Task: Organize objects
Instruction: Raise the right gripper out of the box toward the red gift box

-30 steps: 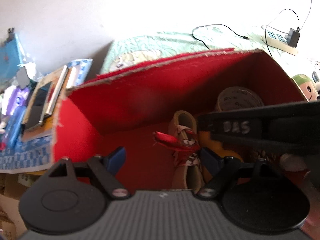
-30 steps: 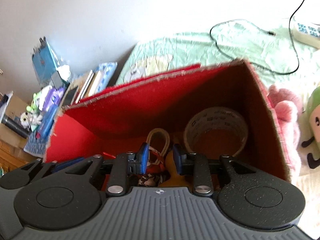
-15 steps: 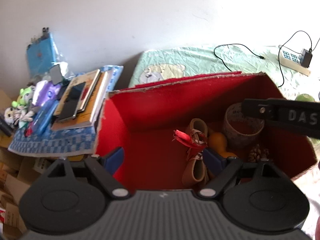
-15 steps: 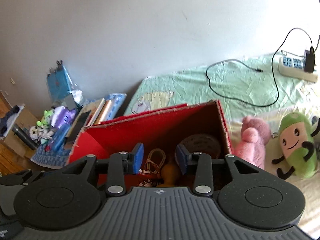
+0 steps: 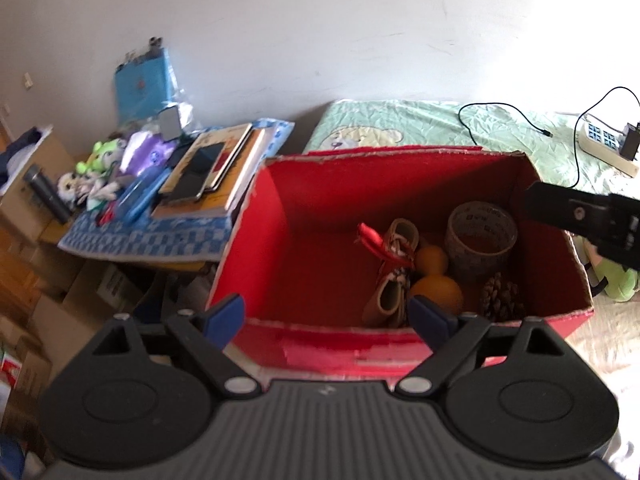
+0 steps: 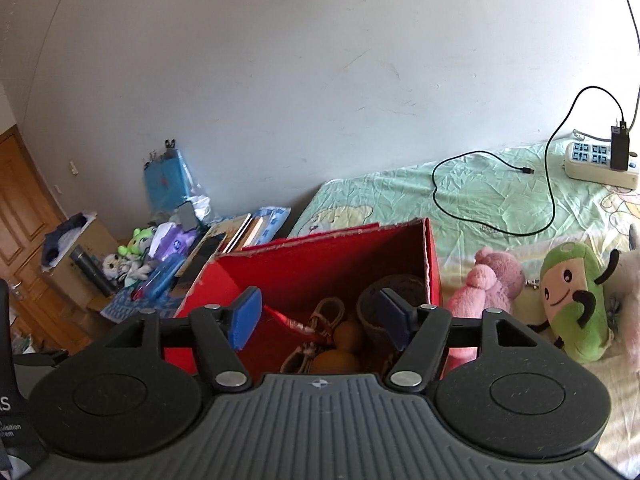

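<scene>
The left gripper [image 5: 326, 316] is held wide, its jaws opening, nothing between them; the right gripper [image 6: 318, 320] is likewise opening and empty; ahead of both, below the fingertips, the red box [image 5: 320, 272] is seen, with a tape roll [image 5: 482, 240], orange gourd [image 5: 434, 280] and pine cone [image 5: 502, 298] inside.

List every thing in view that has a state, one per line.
Red cardboard box: open-topped, part filled.
Roll of tape: in the box, standing on end.
Orange gourd: lying in the box.
Brown pine cone: on the box floor.
Black charger: plugged into the white power strip.
Left gripper: opening, empty.
Right gripper: opening, empty.
</scene>
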